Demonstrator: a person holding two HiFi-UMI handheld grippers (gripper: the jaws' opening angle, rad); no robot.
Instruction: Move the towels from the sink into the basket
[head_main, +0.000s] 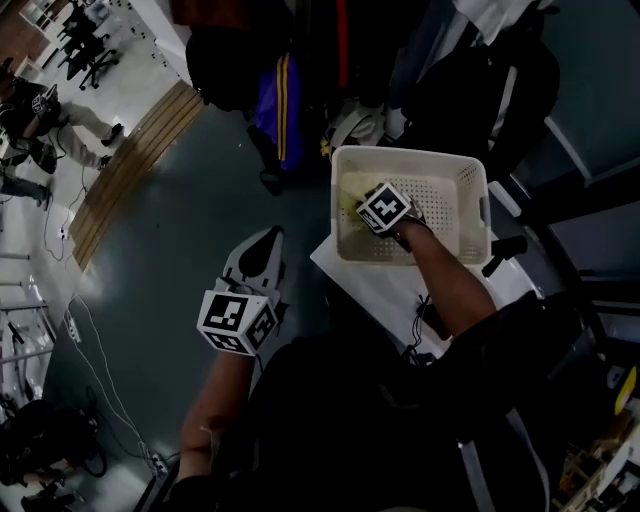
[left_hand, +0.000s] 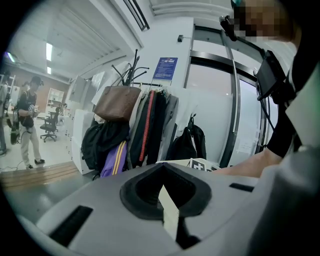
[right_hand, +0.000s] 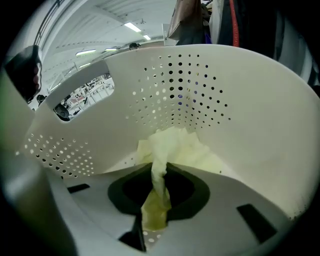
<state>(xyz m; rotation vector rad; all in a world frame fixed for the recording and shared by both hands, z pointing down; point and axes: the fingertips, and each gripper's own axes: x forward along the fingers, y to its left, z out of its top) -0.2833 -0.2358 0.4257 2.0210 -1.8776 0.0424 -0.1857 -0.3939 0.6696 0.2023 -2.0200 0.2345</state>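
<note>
In the head view, a white perforated basket stands on a white tabletop at centre right. My right gripper reaches down into it, its marker cube on top hiding the tips. In the right gripper view the right gripper is shut on a pale yellow towel. The towel's bunched end lies on the floor of the basket. A little yellow of the towel shows beside the cube. My left gripper hangs over the dark floor, left of the basket. The left gripper is shut with nothing in it. No sink is in view.
A rack of coats and bags stands behind the basket and shows as dark jackets at the top. The white tabletop juts toward me. Cables trail on the floor at left. A person stands far off.
</note>
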